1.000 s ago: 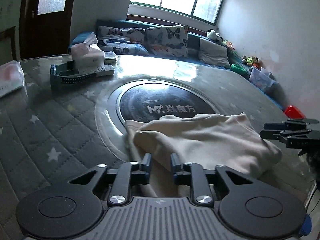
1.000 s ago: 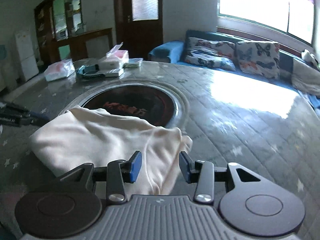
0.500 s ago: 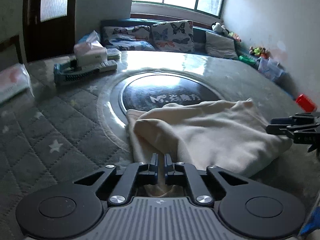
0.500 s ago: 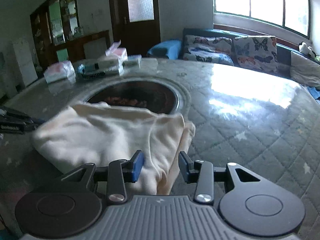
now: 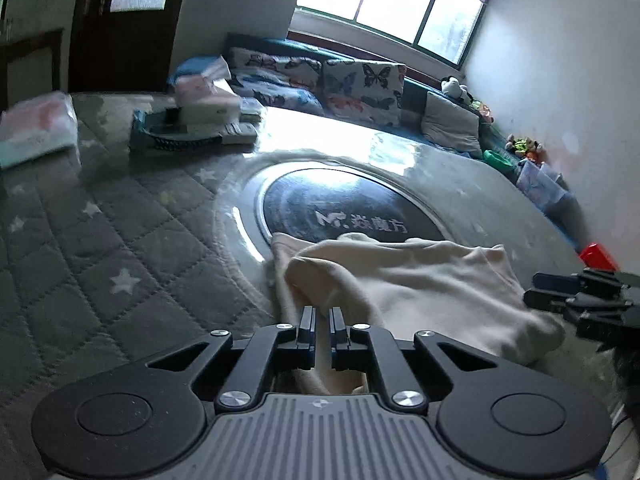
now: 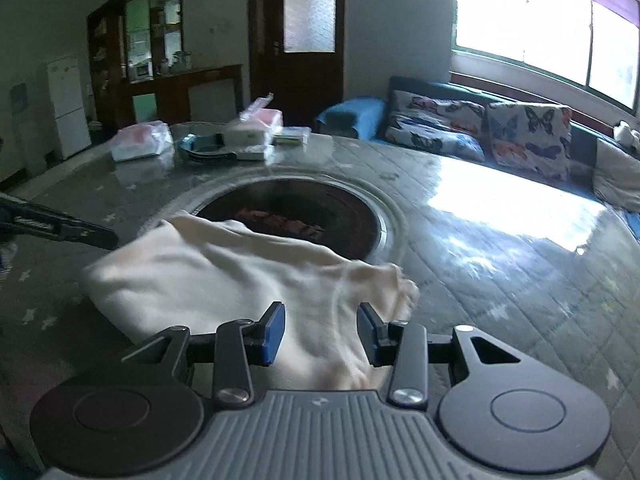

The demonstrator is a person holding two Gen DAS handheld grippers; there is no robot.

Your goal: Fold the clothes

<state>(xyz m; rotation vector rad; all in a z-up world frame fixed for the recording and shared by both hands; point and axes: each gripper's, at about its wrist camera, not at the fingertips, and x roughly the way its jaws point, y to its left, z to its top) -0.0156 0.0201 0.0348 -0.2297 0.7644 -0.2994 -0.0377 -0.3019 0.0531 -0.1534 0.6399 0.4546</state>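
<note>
Two grippers are working a cream garment (image 5: 420, 288) lying on the quilted table (image 5: 100, 240): the left gripper (image 5: 322, 322) is pinching its near edge, jaws just closed, while the right gripper (image 6: 320, 330) is straddling the opposite edge, spread, likely readying a fold.

Cream garment (image 5: 420, 280) on grey, white-starred quilted desk (image 5: 100, 248); butterfly-print cushions (image 5: 360, 80); red box (image 5: 598, 255) at right edge.

The quilted star-print table (image 5: 100, 248) carries a cream garment (image 5: 420, 280) and, probably, tissue packs (image 6: 140, 144).
</note>
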